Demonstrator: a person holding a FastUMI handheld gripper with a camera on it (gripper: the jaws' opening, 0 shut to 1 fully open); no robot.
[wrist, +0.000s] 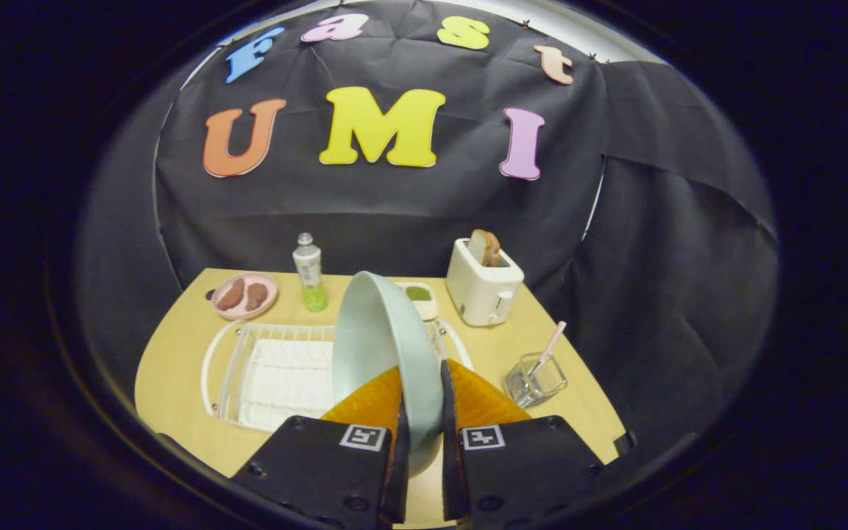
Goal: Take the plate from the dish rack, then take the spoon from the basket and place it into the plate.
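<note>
Both fingers of the gripper (422, 412) pinch one pale green plate (383, 353) on edge at lower centre, above one white dish rack (277, 372), with one wire basket (534, 379) holding one pink-handled spoon (550, 343) at right, and one toaster (483, 283) behind.

I can read no text on anything here. The bottle (309, 271) at the far side of the surface (174, 368) carries a label too small for me to make out, and the tool (422, 412) bears only two square black-and-white markers without letters or numbers.
</note>
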